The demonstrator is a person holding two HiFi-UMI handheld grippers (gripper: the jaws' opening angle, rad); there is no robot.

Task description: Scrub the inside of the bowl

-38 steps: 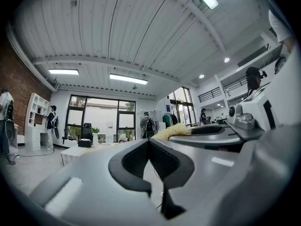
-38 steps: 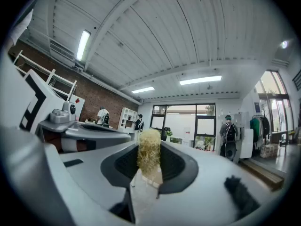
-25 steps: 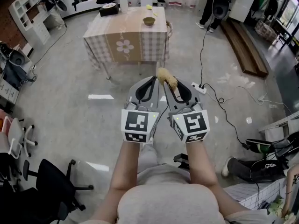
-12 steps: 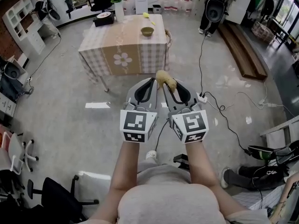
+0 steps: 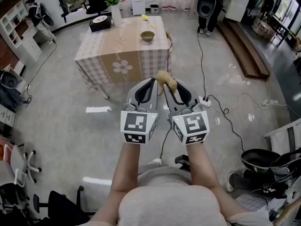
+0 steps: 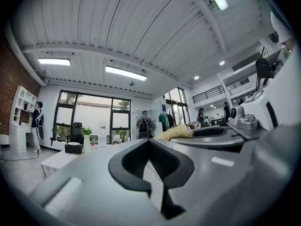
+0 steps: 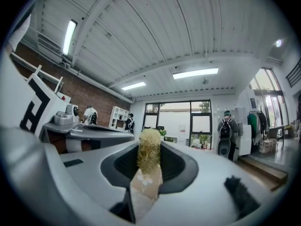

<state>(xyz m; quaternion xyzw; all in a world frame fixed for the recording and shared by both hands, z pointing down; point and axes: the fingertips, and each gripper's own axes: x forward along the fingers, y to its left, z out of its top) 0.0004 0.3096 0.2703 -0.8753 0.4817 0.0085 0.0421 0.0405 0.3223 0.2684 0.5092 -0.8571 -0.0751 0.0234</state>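
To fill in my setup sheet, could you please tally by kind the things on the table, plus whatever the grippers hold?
Bowl: 1
Black box: 1
Potted plant: 1
Yellow item: 1 (too small to identify)
Scrubber: 1
Total: 5

An open-plan office workspace: bare concrete floor [image 5: 70,107], trailing cables [image 5: 201,65] at right, swivel chairs [image 5: 19,161] lower left, white shelving [image 5: 19,32] upper left.
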